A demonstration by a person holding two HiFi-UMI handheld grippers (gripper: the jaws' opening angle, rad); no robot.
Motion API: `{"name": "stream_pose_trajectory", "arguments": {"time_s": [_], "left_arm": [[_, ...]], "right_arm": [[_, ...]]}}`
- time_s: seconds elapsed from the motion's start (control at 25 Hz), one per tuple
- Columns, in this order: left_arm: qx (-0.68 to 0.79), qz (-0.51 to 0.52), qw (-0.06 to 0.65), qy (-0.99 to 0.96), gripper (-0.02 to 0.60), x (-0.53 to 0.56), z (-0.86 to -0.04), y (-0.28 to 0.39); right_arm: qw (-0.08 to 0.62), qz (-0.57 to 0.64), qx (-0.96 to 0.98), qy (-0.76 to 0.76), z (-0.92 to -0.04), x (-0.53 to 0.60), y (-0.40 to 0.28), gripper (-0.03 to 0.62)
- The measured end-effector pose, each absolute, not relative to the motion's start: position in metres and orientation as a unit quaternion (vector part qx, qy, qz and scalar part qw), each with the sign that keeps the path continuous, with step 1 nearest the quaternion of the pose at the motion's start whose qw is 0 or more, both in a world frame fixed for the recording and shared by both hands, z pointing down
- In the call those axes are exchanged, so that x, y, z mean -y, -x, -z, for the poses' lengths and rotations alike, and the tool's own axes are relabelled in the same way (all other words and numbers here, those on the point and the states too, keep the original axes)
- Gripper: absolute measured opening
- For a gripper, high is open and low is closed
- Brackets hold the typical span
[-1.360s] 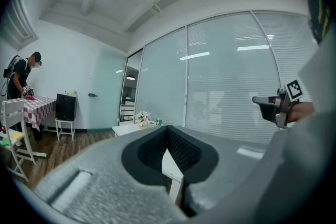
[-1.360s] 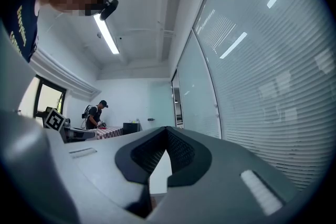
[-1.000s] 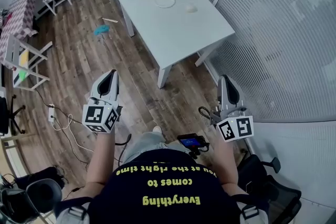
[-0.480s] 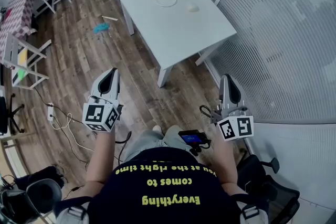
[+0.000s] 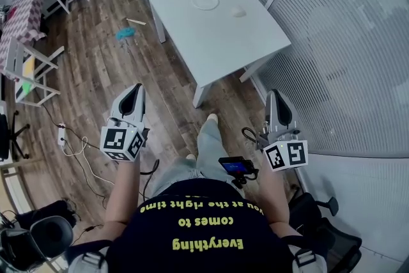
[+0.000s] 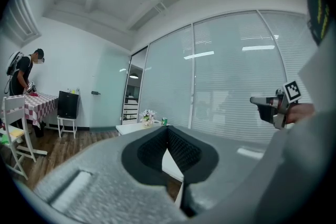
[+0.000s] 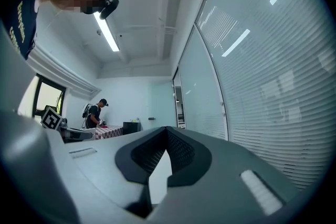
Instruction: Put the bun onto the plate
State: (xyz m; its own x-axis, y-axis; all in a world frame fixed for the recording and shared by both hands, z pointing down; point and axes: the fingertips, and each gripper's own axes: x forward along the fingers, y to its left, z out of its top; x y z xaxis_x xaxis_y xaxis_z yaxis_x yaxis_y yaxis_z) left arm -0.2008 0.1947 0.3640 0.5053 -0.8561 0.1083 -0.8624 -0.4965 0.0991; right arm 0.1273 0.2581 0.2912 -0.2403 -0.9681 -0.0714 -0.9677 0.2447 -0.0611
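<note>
One leg has stepped toward the table. Jaws of the left gripper and right gripper are together, empty. Advance until the bun, near the plate, is reachable.

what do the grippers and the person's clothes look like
The left gripper and right gripper are grey shells with black pads, each bearing a white cube of black square markers. A black cable loops by the right one. The person wears a dark T-shirt with yellow lettering.
</note>
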Motion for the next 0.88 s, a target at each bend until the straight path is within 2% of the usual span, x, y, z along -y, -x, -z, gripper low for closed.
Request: {"name": "stream_pose_trajectory", "arguments": {"time_s": [0.88], "left_arm": [[0.53, -0.02, 0.072, -0.845, -0.002, -0.084, -0.354, 0.159]], "right_arm": [[0.049, 0.006, -0.822, 0.567, -0.279, -0.112, -0.16, 0.006]]}}
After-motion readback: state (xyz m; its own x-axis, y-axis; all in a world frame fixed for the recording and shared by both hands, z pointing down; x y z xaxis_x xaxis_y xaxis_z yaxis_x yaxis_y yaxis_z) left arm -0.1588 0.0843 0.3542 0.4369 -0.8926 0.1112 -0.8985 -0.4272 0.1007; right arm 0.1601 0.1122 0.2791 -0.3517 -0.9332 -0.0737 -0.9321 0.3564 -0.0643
